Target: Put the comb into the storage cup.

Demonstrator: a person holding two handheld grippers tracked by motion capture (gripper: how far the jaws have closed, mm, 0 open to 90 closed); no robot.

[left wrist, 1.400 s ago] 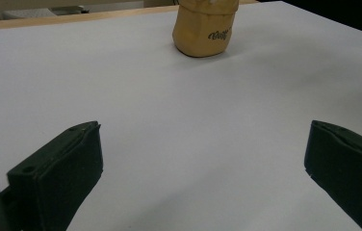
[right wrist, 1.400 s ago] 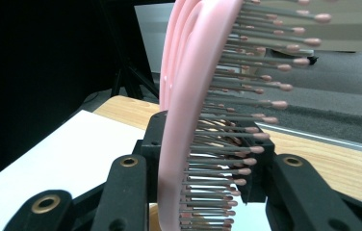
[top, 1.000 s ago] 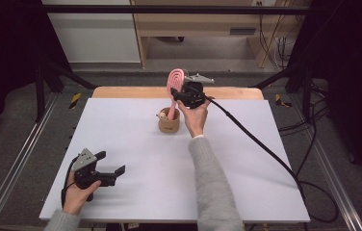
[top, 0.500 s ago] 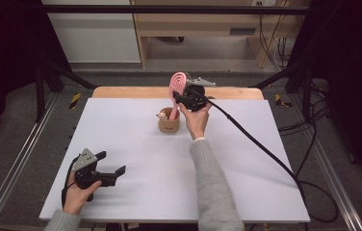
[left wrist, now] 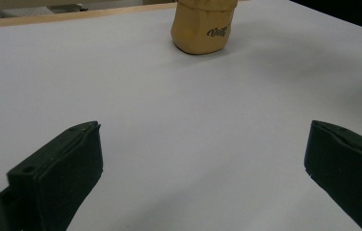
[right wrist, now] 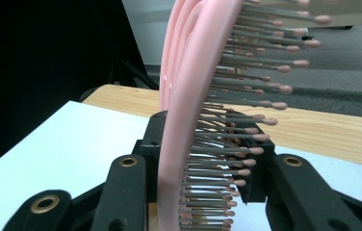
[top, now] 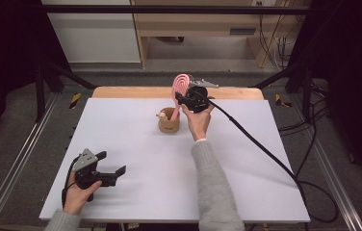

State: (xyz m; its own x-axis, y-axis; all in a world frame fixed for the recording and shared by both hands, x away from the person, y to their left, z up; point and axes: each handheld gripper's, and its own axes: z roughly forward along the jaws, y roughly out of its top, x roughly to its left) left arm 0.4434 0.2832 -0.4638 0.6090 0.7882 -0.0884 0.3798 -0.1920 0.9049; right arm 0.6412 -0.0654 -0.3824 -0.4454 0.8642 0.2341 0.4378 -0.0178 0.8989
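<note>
The pink hairbrush (top: 181, 85) stands upright above the far middle of the table, its head up, pinched between the jaws of the right gripper (top: 183, 99). In the right gripper view the brush (right wrist: 193, 96) rises edge-on, its ball-tipped bristles pointing to the right, and the two black jaws press against it from either side; its top runs out of the frame and its lower end is hidden behind the jaws. In the high view the lower part of the brush is covered by the gripper, so whether it reaches into the cup below cannot be told.

Just below and to the left of the brush sits a small tan fabric cup (top: 168, 122), with a small light object at its rim that is too small to make out. In the left gripper view the cup (left wrist: 202, 29) is cut off at the top; dark script is printed on its side, too blurred to read with certainty.

The left gripper (top: 109, 168) rests near the near left corner of the white table (top: 135, 144), jaws spread wide and holding nothing, well apart from the cup. Bare white surface lies between it and the cup and across the whole right half. A wooden strip (top: 121, 92) shows along the far edge, close behind the brush. The right gripper's cable (top: 261, 149) trails across the right side and off the table.
</note>
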